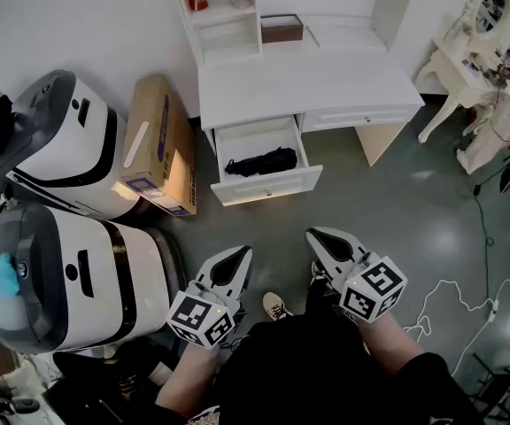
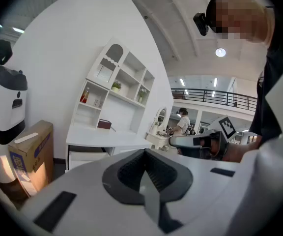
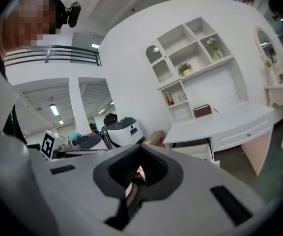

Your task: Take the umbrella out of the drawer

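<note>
Left gripper (image 1: 237, 257) low in the foreground, jaws closed on nothing; right gripper (image 1: 319, 237) beside it, jaws together, empty; farther off, cardboard box (image 1: 158, 144) at left, black umbrella (image 1: 260, 162) lying in open drawer (image 1: 268, 188) of white desk (image 1: 308, 82), well apart from both grippers

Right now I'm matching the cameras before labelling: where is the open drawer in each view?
Head view: drawer upper centre, pulled out under the desk, black umbrella inside.
Left gripper view: drawer lower left, under the desk.
Right gripper view: drawer right of centre, under the desk.
Shared landmark: brown box on the desk.
</note>
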Tool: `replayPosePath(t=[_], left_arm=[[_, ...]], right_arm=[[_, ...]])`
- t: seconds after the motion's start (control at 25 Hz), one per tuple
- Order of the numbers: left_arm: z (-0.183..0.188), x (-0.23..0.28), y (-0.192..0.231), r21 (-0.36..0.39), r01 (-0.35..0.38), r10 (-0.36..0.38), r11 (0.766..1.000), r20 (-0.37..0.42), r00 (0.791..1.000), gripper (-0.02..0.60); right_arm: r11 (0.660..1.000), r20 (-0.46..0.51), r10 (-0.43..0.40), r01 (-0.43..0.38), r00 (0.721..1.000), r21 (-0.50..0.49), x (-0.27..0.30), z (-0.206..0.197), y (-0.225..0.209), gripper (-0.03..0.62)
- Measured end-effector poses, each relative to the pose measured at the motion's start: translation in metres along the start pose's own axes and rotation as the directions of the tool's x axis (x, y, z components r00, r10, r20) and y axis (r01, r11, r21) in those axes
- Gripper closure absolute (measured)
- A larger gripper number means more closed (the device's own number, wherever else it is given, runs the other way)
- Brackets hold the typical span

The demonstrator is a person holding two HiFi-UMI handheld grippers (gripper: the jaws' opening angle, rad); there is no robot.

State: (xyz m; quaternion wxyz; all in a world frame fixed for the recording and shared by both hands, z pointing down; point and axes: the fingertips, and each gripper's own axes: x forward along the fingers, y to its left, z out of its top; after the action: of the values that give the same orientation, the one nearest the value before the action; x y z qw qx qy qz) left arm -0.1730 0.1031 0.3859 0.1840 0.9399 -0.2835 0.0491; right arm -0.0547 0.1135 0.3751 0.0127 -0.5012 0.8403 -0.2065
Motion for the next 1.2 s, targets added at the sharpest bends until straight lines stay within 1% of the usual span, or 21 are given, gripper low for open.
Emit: replayPosePath(t=[0.52,1.04,1.2], left_arm=[[-0.001,0.004,-0.004,-0.01,0.012,-0.012,1.0,0.001,1.0,0.577],[0.0,0.013,-0.006,-0.031,0.022,-0.022,0.999,0.009,1.0,0.577],[0.001,0.019,-0.004,-0.038,0.027,-0.027,0.999,0.0,1.0,0.577]], right_arm=[[1.0,0.019,0.017,-0.017,1.0,0.025,-0.002,0.005,-0.002,0.591],[0.999,0.002,0.002,-0.002,1.0,0.033,-0.002,0.005,-0.014,0.592],[0.999,-0.002,0.001,-0.001,1.0,0.032,0.002,0.009,-0.02,0.592]])
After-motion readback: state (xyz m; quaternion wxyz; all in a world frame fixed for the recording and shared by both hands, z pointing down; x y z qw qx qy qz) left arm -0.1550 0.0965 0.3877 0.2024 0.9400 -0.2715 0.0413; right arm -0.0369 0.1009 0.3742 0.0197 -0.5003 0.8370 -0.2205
